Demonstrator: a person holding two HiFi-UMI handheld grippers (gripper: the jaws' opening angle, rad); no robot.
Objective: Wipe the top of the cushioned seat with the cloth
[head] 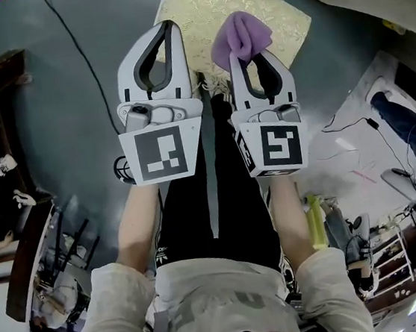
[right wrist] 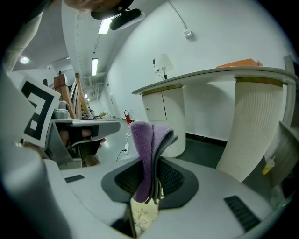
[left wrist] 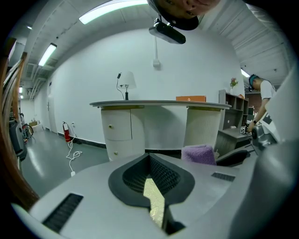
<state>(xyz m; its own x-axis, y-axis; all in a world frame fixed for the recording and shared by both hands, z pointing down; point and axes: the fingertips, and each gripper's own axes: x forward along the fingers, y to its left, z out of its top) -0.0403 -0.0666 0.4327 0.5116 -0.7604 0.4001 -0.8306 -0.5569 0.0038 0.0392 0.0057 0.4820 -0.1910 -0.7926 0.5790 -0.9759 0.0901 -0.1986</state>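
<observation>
Left tool: held out in front of the person, above the near edge of the seat. Its jaws are drawn together at the tips with nothing between them. In the left gripper view only a thin slit is left lower down, and the gold pattern of the seat shows through it.

Right tool: held just beside the left one at about the same height. Its jaws are clamped on the cloth, as the right gripper view shows.

Cloth: purple and folded, pinched at its lower part between the right tool's jaws. The rest sticks up past the fingertips as a soft bunch. It is over the seat, but no view shows whether it touches the top. From the left gripper view it appears just to the right.

Cushioned seat: gold, leaf-patterned top, standing on the grey floor ahead of the person's feet and partly covered by both tools.

Person: forearms stretched forward, black trousers, pale top.

Background: a curved white surface carries a lamp and an orange box. A red fire extinguisher stands by the wall.
</observation>
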